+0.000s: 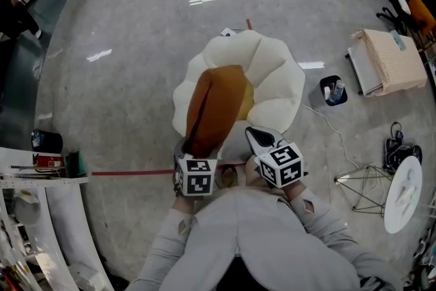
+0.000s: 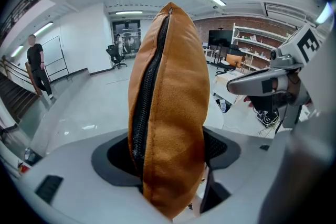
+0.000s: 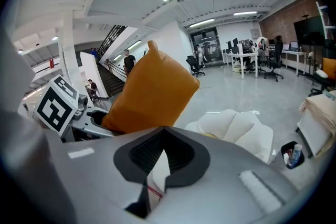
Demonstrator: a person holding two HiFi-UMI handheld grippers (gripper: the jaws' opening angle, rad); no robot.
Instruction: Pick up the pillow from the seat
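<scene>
An orange-brown pillow (image 1: 216, 105) with a black zipper along its edge stands on edge above the cream shell-shaped seat (image 1: 272, 75). My left gripper (image 1: 191, 146) is shut on its near lower end. In the left gripper view the pillow (image 2: 170, 102) fills the gap between the two dark pads (image 2: 118, 157) and rises upright. My right gripper (image 1: 262, 140) hangs beside it over the seat's front, jaws shut and holding nothing. In the right gripper view the tips (image 3: 165, 131) meet in front of the seat (image 3: 236, 128), with the pillow (image 3: 147, 94) to the left.
A black bin with bottles (image 1: 333, 90) and a folded beige pad (image 1: 385, 61) lie on the floor to the right. A wire-frame stand (image 1: 368, 187) is at right front. White shelves (image 1: 34, 180) stand at left. A person in black (image 2: 37, 65) stands far off.
</scene>
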